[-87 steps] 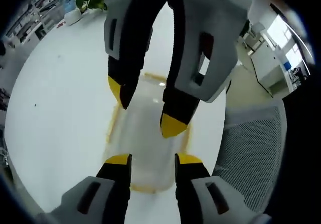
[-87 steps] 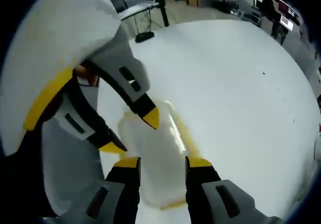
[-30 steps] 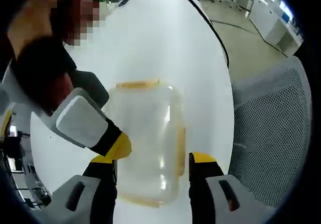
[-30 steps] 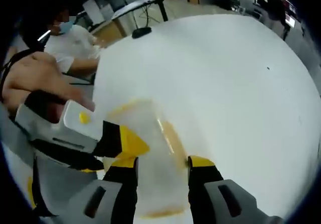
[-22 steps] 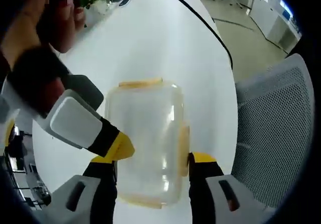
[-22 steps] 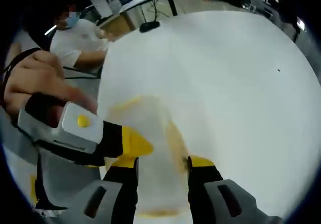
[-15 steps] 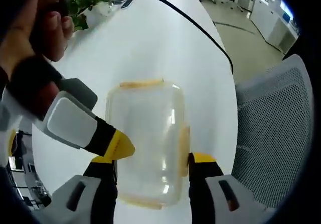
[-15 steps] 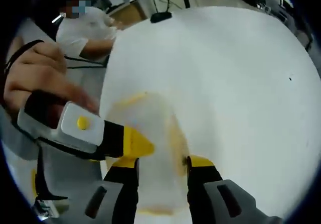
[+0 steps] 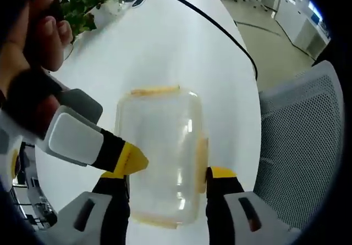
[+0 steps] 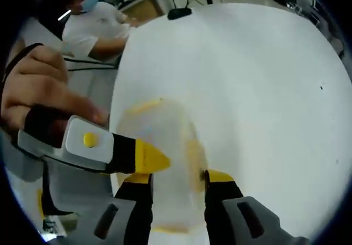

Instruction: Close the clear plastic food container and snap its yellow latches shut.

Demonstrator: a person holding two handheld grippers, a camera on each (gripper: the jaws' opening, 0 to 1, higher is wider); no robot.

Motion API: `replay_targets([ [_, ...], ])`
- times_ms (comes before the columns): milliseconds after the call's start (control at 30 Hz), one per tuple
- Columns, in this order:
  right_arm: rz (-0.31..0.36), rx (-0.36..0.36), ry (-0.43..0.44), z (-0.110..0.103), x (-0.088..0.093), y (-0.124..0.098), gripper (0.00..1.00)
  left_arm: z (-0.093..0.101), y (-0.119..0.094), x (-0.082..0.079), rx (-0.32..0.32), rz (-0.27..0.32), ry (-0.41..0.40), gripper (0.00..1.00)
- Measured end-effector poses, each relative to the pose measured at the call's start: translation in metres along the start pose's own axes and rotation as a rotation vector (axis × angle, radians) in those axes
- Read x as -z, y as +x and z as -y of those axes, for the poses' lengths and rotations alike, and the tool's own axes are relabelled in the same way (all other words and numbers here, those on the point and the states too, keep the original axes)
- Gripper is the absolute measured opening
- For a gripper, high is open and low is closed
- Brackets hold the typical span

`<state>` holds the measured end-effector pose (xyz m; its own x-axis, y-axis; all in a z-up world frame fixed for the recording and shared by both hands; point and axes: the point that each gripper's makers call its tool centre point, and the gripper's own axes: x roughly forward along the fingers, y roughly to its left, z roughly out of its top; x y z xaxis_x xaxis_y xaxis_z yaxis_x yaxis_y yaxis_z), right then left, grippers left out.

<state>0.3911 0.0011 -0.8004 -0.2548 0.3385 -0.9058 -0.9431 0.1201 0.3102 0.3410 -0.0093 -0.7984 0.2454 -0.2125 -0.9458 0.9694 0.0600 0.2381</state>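
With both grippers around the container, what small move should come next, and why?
Probably squeeze the left gripper inward on the side latch. The container lies between its open jaws with the lid on, and the right gripper braces the opposite side.

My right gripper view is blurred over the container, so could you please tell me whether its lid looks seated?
Observer: The left gripper view shows the clear container sharply, and its lid appears to lie flat on top.
Operator: Thank you. Which latches can you see there?
Observer: The far latch and the side latch show as yellow strips against the container's edges. I cannot tell whether they are snapped.
Operator: What lies on that latch's side?
Observer: A grey mesh chair stands by the table edge there.
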Motion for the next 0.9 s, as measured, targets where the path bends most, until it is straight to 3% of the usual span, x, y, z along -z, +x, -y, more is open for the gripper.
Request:
replay_targets([
  [233, -0.016, -0.018, 0.005, 0.003, -0.0002, 0.0002, 0.33, -0.0001, 0.0005, -0.0004, -0.009, 0.008, 0.0, 0.54],
  [367, 0.011, -0.038, 0.039, 0.0039, -0.0006, -0.0006, 0.3, -0.0001, 0.0003, 0.0047, -0.001, -0.022, 0.028, 0.53],
  [467, 0.031, -0.066, 0.063, 0.0006, 0.0003, -0.0002, 0.29, 0.0001, -0.0012, 0.0048, 0.005, -0.007, -0.001, 0.53],
  [900, 0.04, -0.057, 0.06, -0.0016, 0.0009, -0.0003, 0.31, -0.0009, 0.0014, 0.0022, -0.016, -0.006, 0.013, 0.53],
])
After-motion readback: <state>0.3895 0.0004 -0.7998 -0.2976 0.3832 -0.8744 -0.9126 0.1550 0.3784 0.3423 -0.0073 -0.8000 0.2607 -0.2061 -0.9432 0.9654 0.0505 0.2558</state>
